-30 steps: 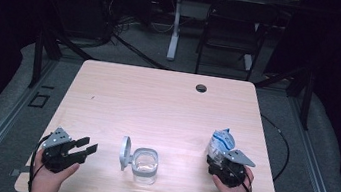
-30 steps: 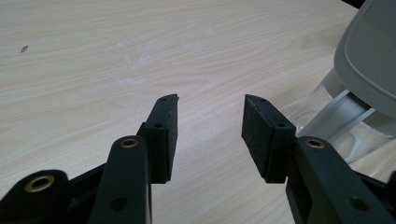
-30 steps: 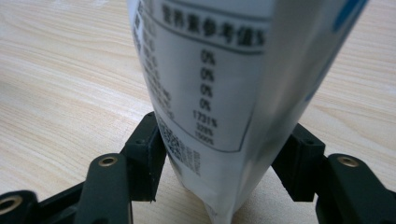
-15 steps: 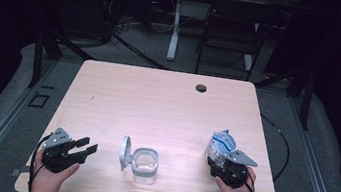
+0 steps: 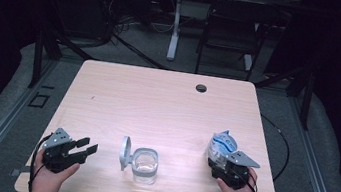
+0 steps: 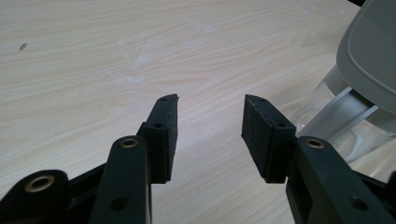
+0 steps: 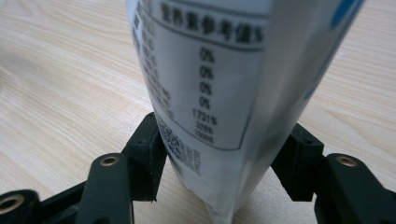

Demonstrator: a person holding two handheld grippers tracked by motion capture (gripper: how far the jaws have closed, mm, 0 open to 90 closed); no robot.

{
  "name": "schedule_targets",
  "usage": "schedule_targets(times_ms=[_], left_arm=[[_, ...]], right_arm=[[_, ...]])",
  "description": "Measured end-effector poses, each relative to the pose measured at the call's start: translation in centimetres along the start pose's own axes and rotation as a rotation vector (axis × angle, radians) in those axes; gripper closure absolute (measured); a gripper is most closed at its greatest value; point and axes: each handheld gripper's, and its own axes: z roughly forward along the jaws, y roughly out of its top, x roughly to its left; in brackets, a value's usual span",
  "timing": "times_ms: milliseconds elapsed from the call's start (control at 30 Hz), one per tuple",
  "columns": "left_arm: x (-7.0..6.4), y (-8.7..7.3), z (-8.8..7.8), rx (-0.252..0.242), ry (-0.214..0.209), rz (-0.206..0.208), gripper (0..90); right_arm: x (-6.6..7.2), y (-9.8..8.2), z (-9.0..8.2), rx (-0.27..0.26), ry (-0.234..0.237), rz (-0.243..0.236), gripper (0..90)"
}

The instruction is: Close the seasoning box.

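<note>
- Left hand-held gripper (image 5: 84, 147): lying at the surface's (image 5: 167, 105) seven o'clock corner, jaws spread with nothing between them, pointing toward three o'clock.
- Clear container (image 5: 145, 164): sitting near six o'clock, grey lid (image 5: 125, 149) standing open on its nine o'clock side.
- Right hand-held gripper (image 7: 219, 154): sitting at five o'clock, pinching a white and blue printed pouch (image 5: 221, 146), which is standing upright between its jaws.

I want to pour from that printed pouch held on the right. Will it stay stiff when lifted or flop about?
Probably floppy: the pouch looks like thin printed film, pinched in between the right gripper's fingers. Its top bulges above the grip, so it may sag or sway. It likely weighs little.
</note>
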Motion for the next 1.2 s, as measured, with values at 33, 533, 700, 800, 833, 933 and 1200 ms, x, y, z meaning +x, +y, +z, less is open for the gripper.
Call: schedule_targets(times_ms=[33,533,700,800,833,933,1200], left_arm=[[0.01,-0.01,0.01,-0.002,-0.001,-0.002,56.2],[0.14,-0.04,-0.05,0.011,-0.001,0.0,56.2],[0.16,-0.05,-0.02,0.001,0.004,-0.004,56.2],[0.18,-0.08,0.01,-0.003,0.003,-0.003,56.2],[0.16,-0.08,0.0,-0.001,0.004,-0.004,56.2],[0.17,-0.05,-0.05,0.006,0.004,-0.002,56.2],[0.16,-0.07,0.0,0.009,0.004,-0.002,56.3]], right_arm=[[0.02,-0.01,0.02,0.0,0.001,0.007,41.0],[0.26,-0.42,0.61,0.023,-0.031,0.006,38.9],[0.27,-0.71,0.81,0.005,-0.019,0.019,40.8],[0.3,-0.73,0.84,0.002,-0.02,0.017,40.8],[0.31,-0.73,0.86,0.0,-0.021,0.019,40.8],[0.27,-0.72,0.85,0.002,-0.019,0.025,41.2],[0.15,-0.66,0.59,0.027,-0.031,-0.004,42.0]])
